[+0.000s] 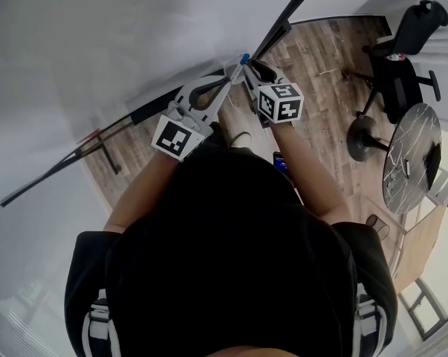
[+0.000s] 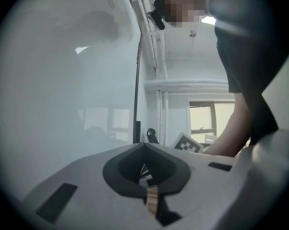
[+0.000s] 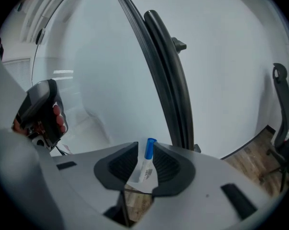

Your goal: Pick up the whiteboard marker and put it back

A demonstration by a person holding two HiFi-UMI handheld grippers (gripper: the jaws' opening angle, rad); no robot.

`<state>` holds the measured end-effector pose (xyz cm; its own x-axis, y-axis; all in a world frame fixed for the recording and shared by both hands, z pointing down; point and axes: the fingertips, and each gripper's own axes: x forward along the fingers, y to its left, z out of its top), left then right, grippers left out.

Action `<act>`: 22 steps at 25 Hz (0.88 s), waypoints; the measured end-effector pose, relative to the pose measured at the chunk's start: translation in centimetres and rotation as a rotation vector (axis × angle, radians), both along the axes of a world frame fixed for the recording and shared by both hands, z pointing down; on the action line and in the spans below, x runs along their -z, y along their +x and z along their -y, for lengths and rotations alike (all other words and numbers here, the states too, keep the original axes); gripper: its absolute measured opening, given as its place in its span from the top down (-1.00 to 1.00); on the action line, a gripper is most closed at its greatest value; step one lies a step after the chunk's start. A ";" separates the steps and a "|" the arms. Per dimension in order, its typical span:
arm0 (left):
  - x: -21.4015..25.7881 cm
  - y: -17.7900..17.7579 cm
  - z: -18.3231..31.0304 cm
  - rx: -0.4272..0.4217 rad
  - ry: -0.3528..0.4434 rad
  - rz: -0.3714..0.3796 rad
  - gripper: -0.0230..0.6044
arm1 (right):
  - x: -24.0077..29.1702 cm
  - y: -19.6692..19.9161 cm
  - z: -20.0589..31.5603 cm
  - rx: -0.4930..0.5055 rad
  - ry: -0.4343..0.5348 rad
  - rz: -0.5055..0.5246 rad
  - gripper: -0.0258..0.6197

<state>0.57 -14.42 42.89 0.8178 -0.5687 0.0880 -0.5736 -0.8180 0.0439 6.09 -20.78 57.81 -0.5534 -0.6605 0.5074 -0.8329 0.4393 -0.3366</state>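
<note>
The whiteboard marker (image 3: 147,159), white with a blue cap, stands between the pads of my right gripper (image 3: 144,153). It leans toward the right pad, with a gap showing on its left, so the jaws are open around it. In the head view only its blue cap (image 1: 244,59) shows, at the tips of my right gripper (image 1: 247,68), close to the whiteboard's black lower edge (image 1: 145,112). My left gripper (image 1: 228,76) is just left of it. Its fingertips meet with nothing between them, as the left gripper view (image 2: 144,146) also shows.
The large whiteboard (image 1: 97,43) fills the left and top of the head view, and its black frame post (image 3: 166,80) rises ahead of the right gripper. On the wooden floor to the right stand an office chair (image 1: 403,50) and a round table (image 1: 413,151).
</note>
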 end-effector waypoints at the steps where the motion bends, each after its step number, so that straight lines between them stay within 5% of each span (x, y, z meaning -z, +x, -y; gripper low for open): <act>1: 0.0 -0.1 0.0 0.000 -0.002 0.000 0.92 | -0.1 -0.1 0.1 0.000 -0.002 0.000 0.63; 22: -0.4 -1.3 -0.2 0.033 -0.022 0.008 0.92 | -2.6 -1.0 1.8 -0.006 -0.041 -0.004 0.65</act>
<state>-0.77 -14.21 43.34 0.7976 -0.5936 0.1073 -0.6010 -0.7972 0.0573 5.06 -22.62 60.38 -0.5474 -0.6427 0.5360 -0.8368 0.4200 -0.3511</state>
